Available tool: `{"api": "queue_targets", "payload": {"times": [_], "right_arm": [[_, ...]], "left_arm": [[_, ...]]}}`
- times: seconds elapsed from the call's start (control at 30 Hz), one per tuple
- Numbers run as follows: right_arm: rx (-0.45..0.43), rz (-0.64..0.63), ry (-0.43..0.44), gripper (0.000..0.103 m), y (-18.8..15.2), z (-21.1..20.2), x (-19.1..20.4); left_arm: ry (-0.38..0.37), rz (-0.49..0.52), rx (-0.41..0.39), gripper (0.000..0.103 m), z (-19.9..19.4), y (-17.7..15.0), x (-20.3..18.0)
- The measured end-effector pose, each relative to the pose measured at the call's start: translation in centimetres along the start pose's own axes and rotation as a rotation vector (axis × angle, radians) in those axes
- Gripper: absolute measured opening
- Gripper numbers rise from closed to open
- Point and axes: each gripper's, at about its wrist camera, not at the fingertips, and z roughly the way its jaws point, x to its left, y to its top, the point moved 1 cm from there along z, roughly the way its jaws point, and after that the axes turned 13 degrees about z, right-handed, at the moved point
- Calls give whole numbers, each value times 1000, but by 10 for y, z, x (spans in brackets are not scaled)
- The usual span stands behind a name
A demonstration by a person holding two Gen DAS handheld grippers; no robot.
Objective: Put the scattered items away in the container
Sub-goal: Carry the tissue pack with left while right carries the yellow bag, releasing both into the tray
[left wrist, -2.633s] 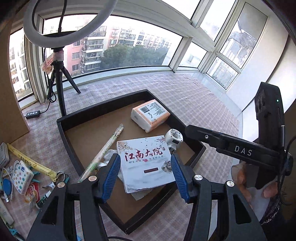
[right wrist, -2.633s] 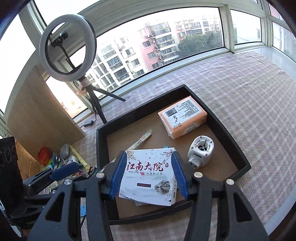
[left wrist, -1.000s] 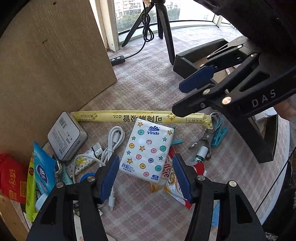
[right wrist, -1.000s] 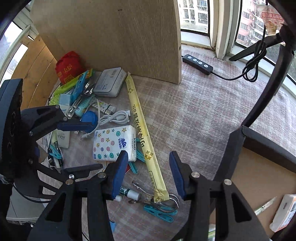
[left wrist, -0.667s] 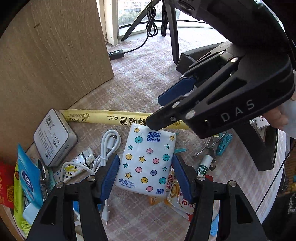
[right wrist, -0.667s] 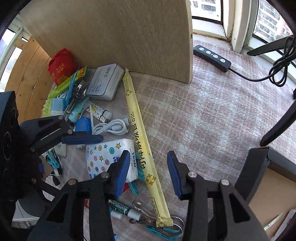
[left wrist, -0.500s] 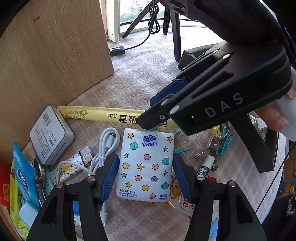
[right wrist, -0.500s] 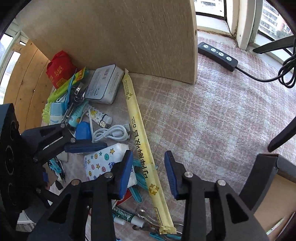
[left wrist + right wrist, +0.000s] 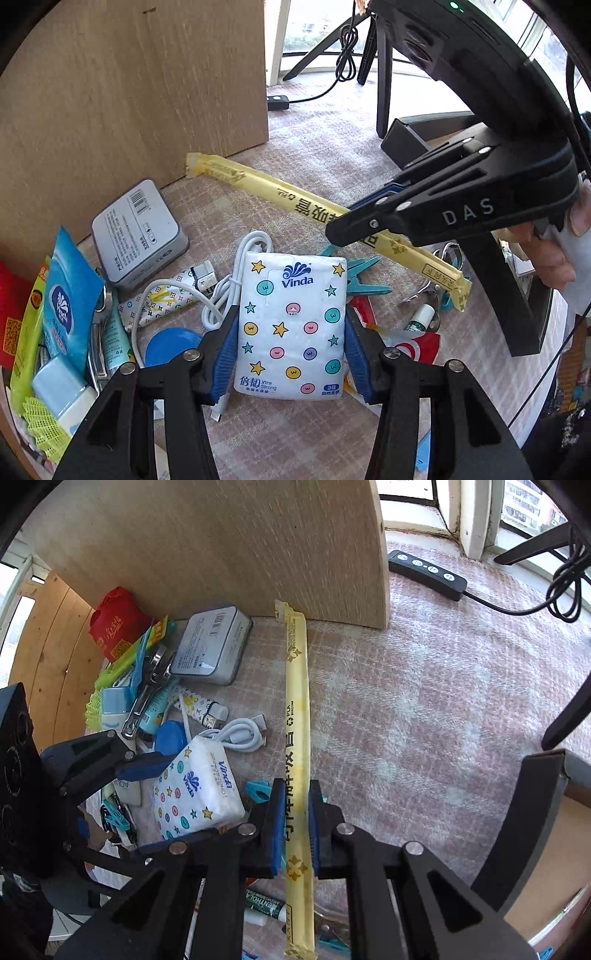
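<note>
The dark-walled container (image 9: pixel 413 136) shows only a corner at the right edge of the pile, and what lies in it cannot be made out. The right claw (image 9: pixel 296 823), its jaws just closing, pinches the long yellow straw packet (image 9: pixel 297 716) across its width near one end; the packet lies flat on the checked tabletop (image 9: pixel 424 701), its long axis running from the claw toward the wooden board (image 9: pixel 221 539). The left claw (image 9: pixel 291 350), jaws also closing, brackets the Vinda tissue pack (image 9: pixel 291 325), pads at both sides, beside the white cable (image 9: pixel 236 280) and grey tin (image 9: pixel 136 232).
</note>
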Motion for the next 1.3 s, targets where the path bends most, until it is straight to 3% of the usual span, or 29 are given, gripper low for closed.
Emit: {"api": "queue_targets", "payload": {"times": [0.27,0.43,0.67,1.03,1.3], "right_arm": [[-81,129,114,11,-33,-49,-23],[-179,184,106,11,-62,-100,-50],[-301,259,-9,11,-95,-173,-115],[-383,403,-191,11,-145,-233,-217],[-425,446,-261,12,-155,-257,-252]], "left_arm": [[-10,-47,-50,49,-31,-2,-4],[-32,-31,-96,49,-46,15,-30],[-61,46,-152,49,-50,63,-87],[-185,104,-174,49,-31,121,-177],[-132,144,-216,51,-27,149,-220]]}}
